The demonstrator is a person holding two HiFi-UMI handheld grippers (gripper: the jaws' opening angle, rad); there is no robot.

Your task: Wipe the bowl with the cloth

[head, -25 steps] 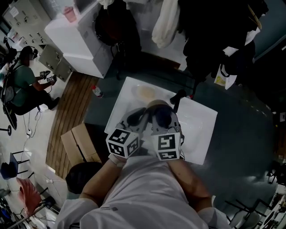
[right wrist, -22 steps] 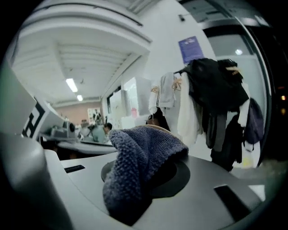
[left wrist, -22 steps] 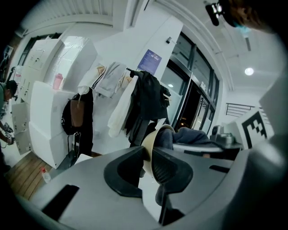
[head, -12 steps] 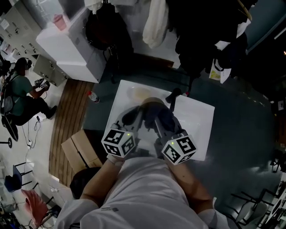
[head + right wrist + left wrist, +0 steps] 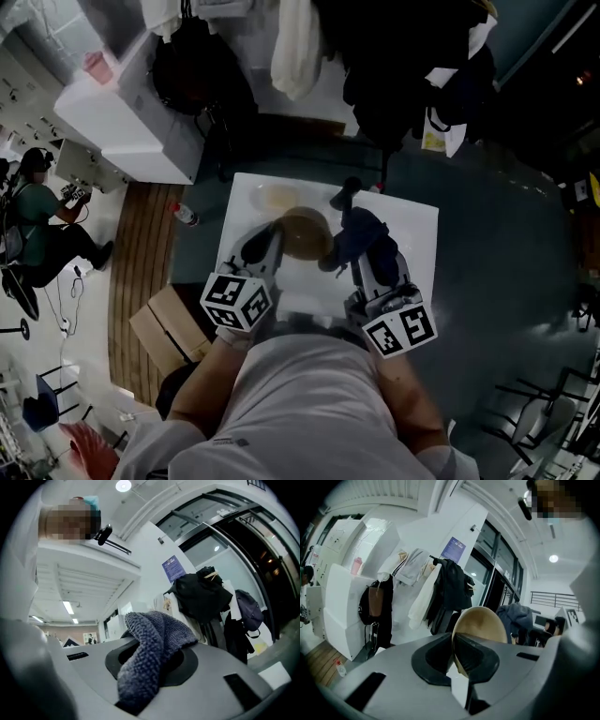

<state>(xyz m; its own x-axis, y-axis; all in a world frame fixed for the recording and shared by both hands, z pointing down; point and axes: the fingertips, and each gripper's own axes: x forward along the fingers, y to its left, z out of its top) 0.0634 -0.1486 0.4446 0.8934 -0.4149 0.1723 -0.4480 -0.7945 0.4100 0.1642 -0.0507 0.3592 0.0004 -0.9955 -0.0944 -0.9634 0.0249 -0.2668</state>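
Observation:
A tan bowl [image 5: 304, 232] is held up on edge above the white table [image 5: 417, 230]. My left gripper [image 5: 281, 240] is shut on its rim from the left; in the left gripper view the bowl [image 5: 480, 622] stands upright between the jaws of the left gripper [image 5: 454, 654]. A dark blue cloth [image 5: 362, 233] sits just right of the bowl, with my right gripper [image 5: 354, 251] shut on it. In the right gripper view the cloth [image 5: 149, 649] bulges out of the right gripper [image 5: 151, 663] and hides its tips. Whether cloth and bowl touch I cannot tell.
A pale shallow dish [image 5: 278, 198] and a dark upright object [image 5: 343, 194] stand at the table's far side. On the floor to the left are a bottle [image 5: 185, 216] and a cardboard box [image 5: 161, 322]. A white cabinet [image 5: 122, 117] stands further left, and coats [image 5: 295, 42] hang behind.
My right gripper with the cloth has swung off to the right, away from the left gripper. The bowl now shows more fully between them. The left gripper has hardly moved.

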